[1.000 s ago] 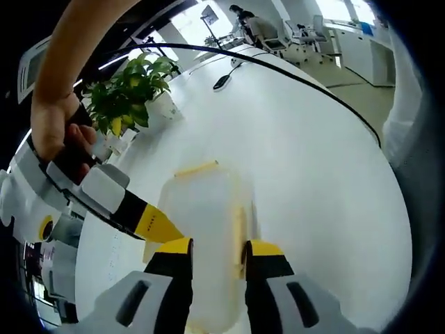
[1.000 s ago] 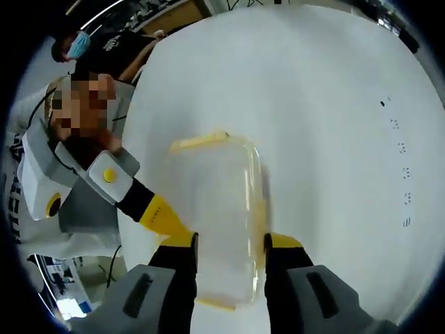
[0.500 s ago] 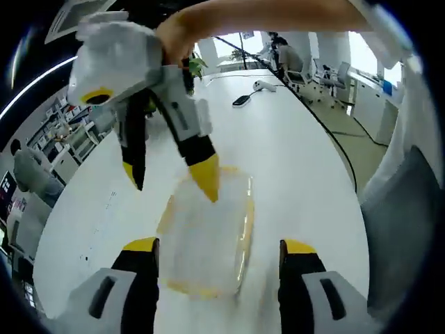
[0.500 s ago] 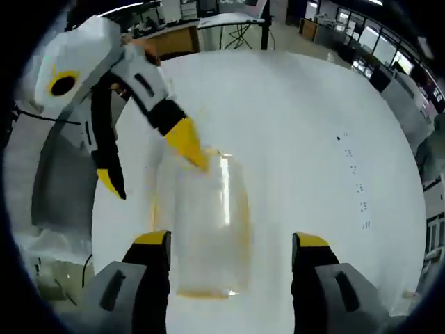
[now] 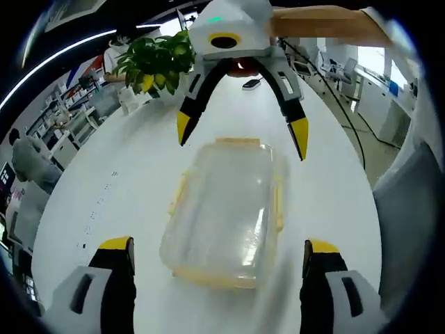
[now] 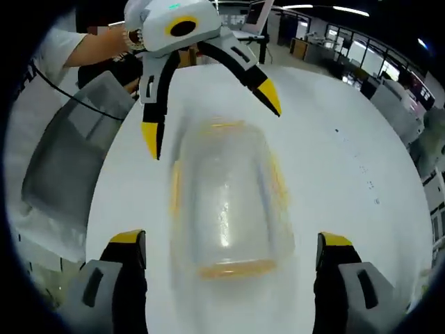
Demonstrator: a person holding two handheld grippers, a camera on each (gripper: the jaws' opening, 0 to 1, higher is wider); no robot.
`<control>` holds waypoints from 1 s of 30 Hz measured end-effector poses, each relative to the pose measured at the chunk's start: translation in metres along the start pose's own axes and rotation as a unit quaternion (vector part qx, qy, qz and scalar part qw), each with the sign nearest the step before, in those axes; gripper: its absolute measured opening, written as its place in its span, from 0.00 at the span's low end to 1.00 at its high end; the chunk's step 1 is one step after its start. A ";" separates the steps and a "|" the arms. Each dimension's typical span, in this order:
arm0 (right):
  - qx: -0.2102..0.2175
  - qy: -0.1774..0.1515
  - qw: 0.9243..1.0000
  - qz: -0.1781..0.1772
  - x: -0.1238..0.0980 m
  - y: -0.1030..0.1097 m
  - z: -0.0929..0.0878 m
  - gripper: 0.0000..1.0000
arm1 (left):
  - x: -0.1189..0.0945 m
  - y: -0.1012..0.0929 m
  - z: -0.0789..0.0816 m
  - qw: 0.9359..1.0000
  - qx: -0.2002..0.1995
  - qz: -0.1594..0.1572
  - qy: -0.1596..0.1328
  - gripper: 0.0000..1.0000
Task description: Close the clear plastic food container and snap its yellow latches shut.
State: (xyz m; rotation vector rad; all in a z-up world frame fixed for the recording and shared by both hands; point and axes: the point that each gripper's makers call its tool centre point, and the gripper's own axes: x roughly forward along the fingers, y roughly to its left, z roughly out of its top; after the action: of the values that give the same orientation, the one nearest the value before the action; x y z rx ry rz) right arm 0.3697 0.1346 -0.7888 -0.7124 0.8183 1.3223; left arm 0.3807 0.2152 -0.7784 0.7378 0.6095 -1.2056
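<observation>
The clear plastic container (image 5: 226, 209) lies flat on the white table with its lid on and yellow latches along its sides and ends. In the left gripper view my left gripper (image 5: 218, 247) stands open, jaws spread wider than the container's near end and not touching it. My right gripper (image 5: 241, 132) faces it from the far end, open too, with its tips just above the far corners. In the right gripper view the container (image 6: 226, 202) is blurred, my right gripper (image 6: 231, 241) is open around its near end, and the left gripper (image 6: 208, 118) hangs open beyond it.
A potted green plant (image 5: 156, 59) and a small dark device (image 5: 252, 83) sit at the far part of the round white table (image 5: 104, 174). A person's grey clothing (image 6: 62, 174) hangs by the table edge. Bare tabletop (image 6: 348, 174) lies beside the container.
Both grippers went from narrow on the container's sides to wide open. They have drawn back to opposite ends, and the container has stayed on the table.
</observation>
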 end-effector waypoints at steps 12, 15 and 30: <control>-0.021 0.021 0.999 -0.015 0.011 0.001 -0.013 0.76 | 0.012 0.003 -0.009 0.999 0.037 0.008 0.020 0.77; -0.018 0.016 1.000 -0.013 0.014 0.005 -0.011 0.76 | 0.008 0.001 -0.014 0.998 0.046 0.009 0.031 0.77; -0.046 0.019 0.999 0.006 0.043 0.040 0.029 0.78 | -0.031 -0.024 -0.062 0.997 0.046 0.008 0.067 0.76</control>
State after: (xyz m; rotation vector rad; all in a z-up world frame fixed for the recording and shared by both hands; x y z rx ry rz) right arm 0.3358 0.1862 -0.8089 -0.8076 0.7973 1.3667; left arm 0.3477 0.2773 -0.7980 0.9056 0.6612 -1.1816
